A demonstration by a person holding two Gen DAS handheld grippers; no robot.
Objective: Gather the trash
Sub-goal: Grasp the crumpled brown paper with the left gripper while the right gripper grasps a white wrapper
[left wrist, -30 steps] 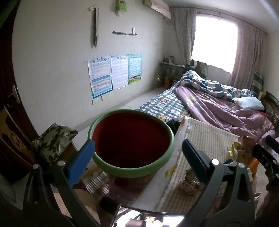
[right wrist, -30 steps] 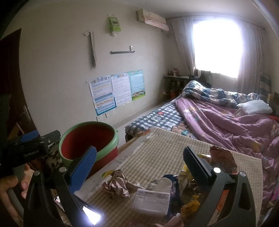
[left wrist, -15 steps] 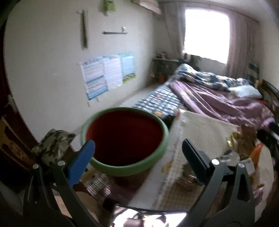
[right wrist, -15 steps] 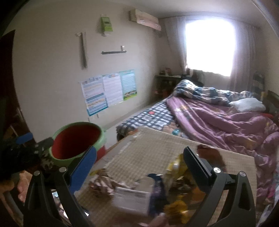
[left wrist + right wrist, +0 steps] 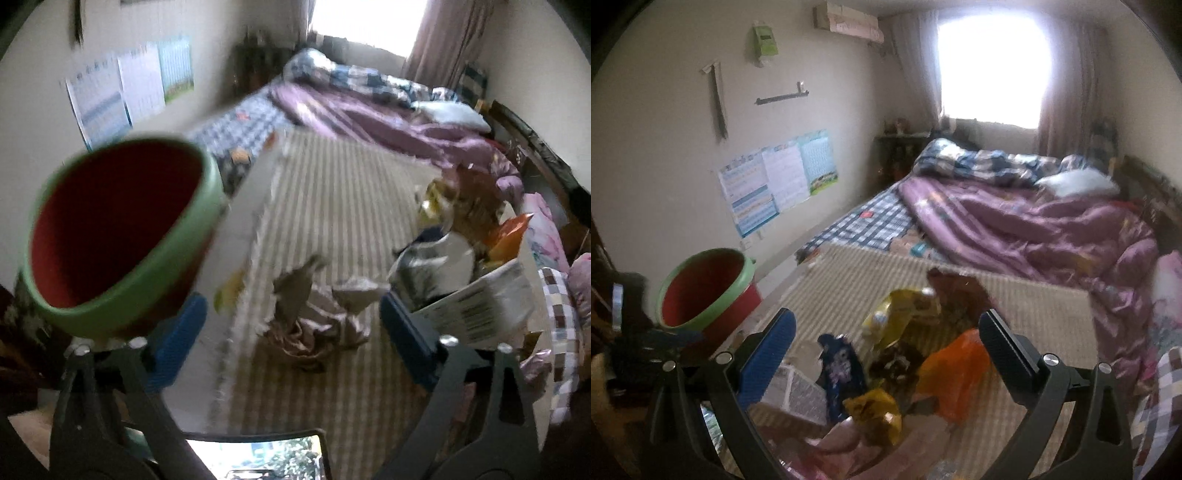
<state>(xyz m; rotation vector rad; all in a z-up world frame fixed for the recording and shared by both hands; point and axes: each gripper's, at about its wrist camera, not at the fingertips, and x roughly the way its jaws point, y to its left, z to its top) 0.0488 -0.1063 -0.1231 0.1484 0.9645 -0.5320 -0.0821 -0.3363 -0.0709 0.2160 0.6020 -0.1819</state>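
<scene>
A red bin with a green rim (image 5: 110,236) stands off the table's left edge; it also shows in the right wrist view (image 5: 705,291). My left gripper (image 5: 291,332) is open above a crumpled brownish wrapper (image 5: 314,321) on the striped mat. A white printed packet (image 5: 480,302) lies by its right finger. My right gripper (image 5: 886,347) is open over a trash pile: a yellow wrapper (image 5: 905,310), an orange bag (image 5: 953,376), a dark blue wrapper (image 5: 842,369) and a brown wrapper (image 5: 956,291). Both grippers are empty.
The striped mat (image 5: 857,273) covers the table. A bed with a purple quilt (image 5: 1015,225) lies beyond it. Posters (image 5: 775,181) hang on the left wall. The left hand's gripper (image 5: 628,332) shows at the left edge of the right wrist view.
My left gripper has swung right and down from facing the bin to over the crumpled wrapper. My right gripper has moved right over the trash pile. Both stay open.
</scene>
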